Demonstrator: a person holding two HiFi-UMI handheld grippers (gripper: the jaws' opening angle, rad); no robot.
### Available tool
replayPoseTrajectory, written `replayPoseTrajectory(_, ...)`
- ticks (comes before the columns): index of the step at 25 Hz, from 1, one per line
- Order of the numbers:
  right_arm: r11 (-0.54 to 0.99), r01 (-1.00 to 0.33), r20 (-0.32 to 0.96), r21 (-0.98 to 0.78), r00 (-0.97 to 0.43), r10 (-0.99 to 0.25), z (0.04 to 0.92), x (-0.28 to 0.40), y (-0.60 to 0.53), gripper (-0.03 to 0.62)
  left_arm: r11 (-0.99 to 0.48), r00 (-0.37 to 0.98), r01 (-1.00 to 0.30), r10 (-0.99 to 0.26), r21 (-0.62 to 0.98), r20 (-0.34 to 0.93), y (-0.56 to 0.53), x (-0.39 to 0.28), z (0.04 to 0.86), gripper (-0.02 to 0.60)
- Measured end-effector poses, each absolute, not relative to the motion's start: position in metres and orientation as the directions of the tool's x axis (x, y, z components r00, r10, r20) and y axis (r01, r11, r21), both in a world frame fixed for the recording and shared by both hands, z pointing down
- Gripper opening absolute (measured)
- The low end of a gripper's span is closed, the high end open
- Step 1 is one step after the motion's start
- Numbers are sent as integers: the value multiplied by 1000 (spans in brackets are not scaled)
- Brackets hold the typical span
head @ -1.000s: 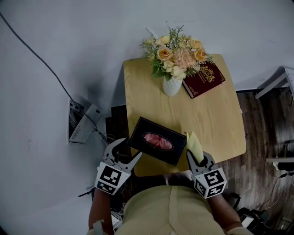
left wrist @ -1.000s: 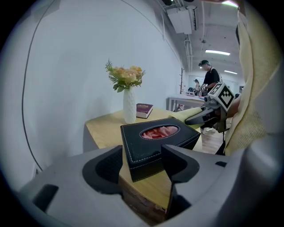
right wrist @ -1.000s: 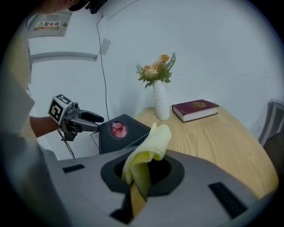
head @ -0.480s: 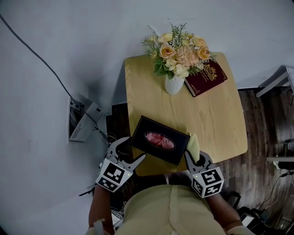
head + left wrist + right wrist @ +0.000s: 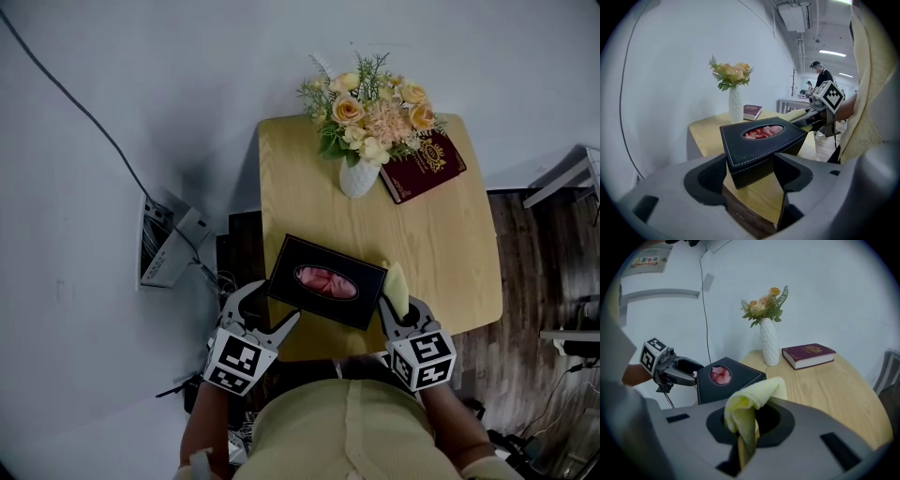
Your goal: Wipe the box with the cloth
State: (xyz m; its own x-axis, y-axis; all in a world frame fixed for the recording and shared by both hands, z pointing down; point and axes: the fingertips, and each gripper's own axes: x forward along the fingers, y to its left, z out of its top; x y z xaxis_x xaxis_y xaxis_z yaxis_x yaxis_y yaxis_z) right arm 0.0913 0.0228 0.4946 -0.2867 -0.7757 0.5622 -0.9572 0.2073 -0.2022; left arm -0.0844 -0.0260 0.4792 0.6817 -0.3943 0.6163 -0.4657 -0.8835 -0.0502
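A black leather tissue box (image 5: pixel 326 292) with pink tissue in its oval slot sits at the near edge of the round wooden table (image 5: pixel 441 253). My left gripper (image 5: pixel 279 302) is open. Its jaws have just been opening, and they now straddle the box's near left corner (image 5: pixel 740 173) without pressing on it. My right gripper (image 5: pixel 398 306) is shut on a folded yellow cloth (image 5: pixel 397 284), (image 5: pixel 750 404), held just off the box's right end. In the right gripper view the box (image 5: pixel 726 378) lies ahead to the left, with the left gripper (image 5: pixel 689 371) at its far side.
A white vase of yellow and peach flowers (image 5: pixel 361 169) and a dark red book (image 5: pixel 422 167) stand at the table's far side. A white power unit with cables (image 5: pixel 164 246) lies on the floor to the left. Dark wood floor lies to the right. People stand in the distance (image 5: pixel 820 75).
The left jaws have spread slightly wider around the box corner. The right gripper with the cloth has edged a little forward beside the box. The box has not moved.
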Motion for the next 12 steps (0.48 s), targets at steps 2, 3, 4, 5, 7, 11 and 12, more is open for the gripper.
replayPoseTrajectory(2,225,-956,562,-188,-292,-774,494,94,15,35,-870,671,-490,-414,-51,615,-29,-84,479,314)
replayPoseTrajectory(3,232,-956,562,-180,-294,-773,494,95,11,35,-864,666,-501,-423,-51,615,-30,-83,479,314)
replayPoseTrajectory(4,239,-956,562,-173,-295,-773,493,96,8,35,-857,661,-513,-432,-50,614,-31,-83,479,314)
replayPoseTrajectory(5,244,-955,563,-166,-295,-772,493,98,5,35,-850,657,-524,-440,-49,612,-31,-82,479,313)
replayPoseTrajectory(7,252,-955,564,-156,-295,-771,492,100,-1,35,-839,653,-543,-451,-40,609,-31,-81,479,313)
replayPoseTrajectory(11,260,-957,564,-124,-284,-775,490,108,-16,35,-836,659,-548,-446,-19,605,-26,-80,478,314)
replayPoseTrajectory(12,264,-957,563,-116,-283,-777,490,109,-20,35,-837,659,-547,-445,-20,607,-25,-80,478,313)
